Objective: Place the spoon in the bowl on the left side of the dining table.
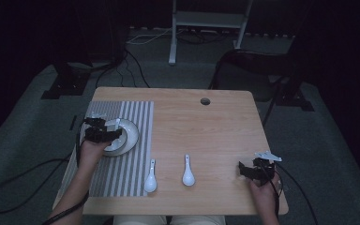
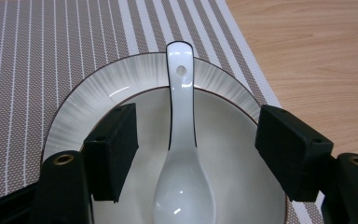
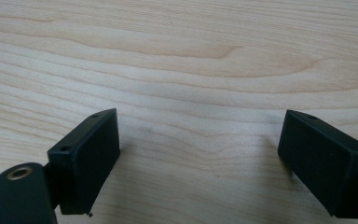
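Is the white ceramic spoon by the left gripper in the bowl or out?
In: the white ceramic spoon lies inside the white bowl, handle resting over its rim.

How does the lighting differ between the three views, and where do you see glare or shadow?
High view: dim, the room behind nearly black, the table underexposed. Left gripper view: bright and sharp, with small glints on the spoon in the bowl. Right gripper view: evenly lit wood, soft shadows beside the open jaws.
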Demonstrator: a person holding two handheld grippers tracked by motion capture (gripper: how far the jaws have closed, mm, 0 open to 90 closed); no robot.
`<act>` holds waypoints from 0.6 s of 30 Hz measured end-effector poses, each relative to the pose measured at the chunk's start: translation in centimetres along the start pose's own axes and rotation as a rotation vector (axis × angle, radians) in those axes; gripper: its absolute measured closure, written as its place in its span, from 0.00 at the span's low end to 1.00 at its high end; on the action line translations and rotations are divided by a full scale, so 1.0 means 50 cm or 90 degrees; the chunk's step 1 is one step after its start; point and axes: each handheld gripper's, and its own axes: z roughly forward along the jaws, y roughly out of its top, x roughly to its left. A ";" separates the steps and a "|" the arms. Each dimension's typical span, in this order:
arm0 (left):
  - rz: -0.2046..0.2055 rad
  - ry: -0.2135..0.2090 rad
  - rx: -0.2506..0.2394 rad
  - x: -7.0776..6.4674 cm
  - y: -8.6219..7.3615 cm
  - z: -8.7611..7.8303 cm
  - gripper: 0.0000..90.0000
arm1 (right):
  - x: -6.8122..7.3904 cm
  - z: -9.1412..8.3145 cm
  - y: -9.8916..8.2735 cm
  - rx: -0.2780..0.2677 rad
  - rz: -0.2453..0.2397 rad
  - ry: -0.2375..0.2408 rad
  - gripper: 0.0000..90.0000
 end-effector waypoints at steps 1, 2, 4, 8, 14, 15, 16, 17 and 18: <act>0.002 0.004 -0.006 -0.001 -0.002 -0.004 0.32 | 0.000 0.000 0.000 0.000 0.000 0.000 0.13; 0.005 0.005 -0.010 -0.002 -0.004 -0.007 0.32 | 0.000 0.000 0.000 0.000 0.000 0.000 0.13; 0.006 0.005 -0.019 -0.003 -0.007 -0.016 0.32 | 0.000 0.000 0.000 0.000 0.001 0.000 0.13; 0.009 -0.004 -0.027 -0.005 -0.011 -0.030 0.27 | 0.000 0.000 0.000 0.000 0.000 0.000 0.13; 0.010 0.005 -0.048 -0.008 -0.023 -0.048 0.20 | 0.000 0.000 0.000 0.000 0.001 0.000 0.13; 0.008 0.010 -0.057 -0.009 -0.026 -0.051 0.20 | 0.000 0.000 0.000 0.000 0.000 0.000 0.13; 0.008 0.008 -0.061 -0.010 -0.028 -0.054 0.20 | 0.000 0.000 0.000 0.000 0.001 0.000 0.13; 0.013 0.009 -0.058 -0.012 -0.030 -0.056 0.20 | 0.000 0.000 0.000 0.000 0.000 0.000 0.13; 0.015 0.008 -0.054 -0.014 -0.032 -0.056 0.18 | 0.000 0.000 0.000 0.000 0.001 0.000 0.13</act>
